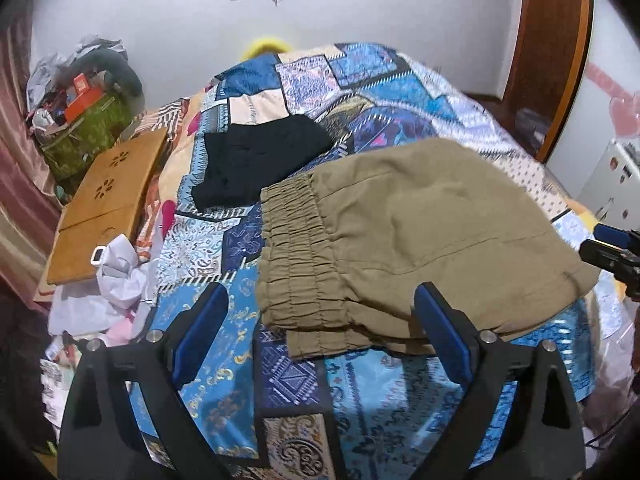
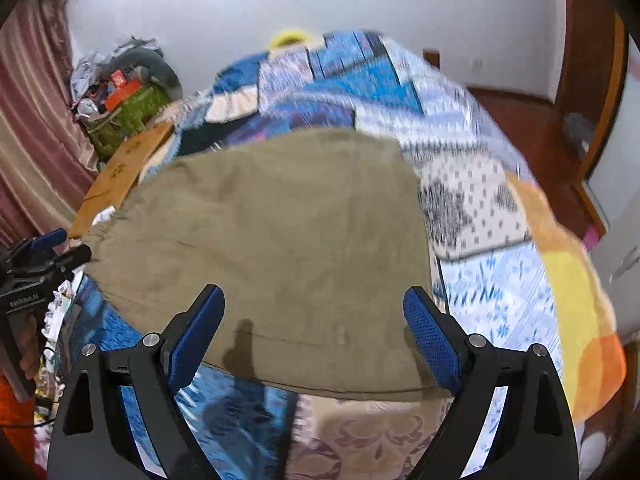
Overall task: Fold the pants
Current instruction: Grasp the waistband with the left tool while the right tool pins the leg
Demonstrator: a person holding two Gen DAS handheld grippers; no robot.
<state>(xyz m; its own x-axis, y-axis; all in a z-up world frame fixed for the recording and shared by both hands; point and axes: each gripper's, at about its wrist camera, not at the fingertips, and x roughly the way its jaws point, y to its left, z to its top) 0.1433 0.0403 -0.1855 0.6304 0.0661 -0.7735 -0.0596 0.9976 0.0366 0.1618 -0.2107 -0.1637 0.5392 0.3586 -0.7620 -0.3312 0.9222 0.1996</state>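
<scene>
Khaki pants (image 1: 420, 232) lie folded into a compact stack on the patterned blue bedspread (image 1: 248, 368), elastic waistband at the left. In the right wrist view the pants (image 2: 280, 232) fill the middle. My left gripper (image 1: 320, 320) is open and empty, hovering at the near waistband corner of the stack. My right gripper (image 2: 314, 320) is open and empty above the pants' near edge. The right gripper shows at the far right of the left wrist view (image 1: 616, 252); the left gripper shows at the left of the right wrist view (image 2: 44, 256).
A folded black garment (image 1: 260, 164) lies on the bed behind the khaki pants. A wooden lap tray (image 1: 104, 208) and crumpled white paper (image 1: 120, 276) sit at the bed's left edge. A cluttered green bag (image 1: 88, 128) stands by the wall. A wooden door (image 1: 548, 48) is at right.
</scene>
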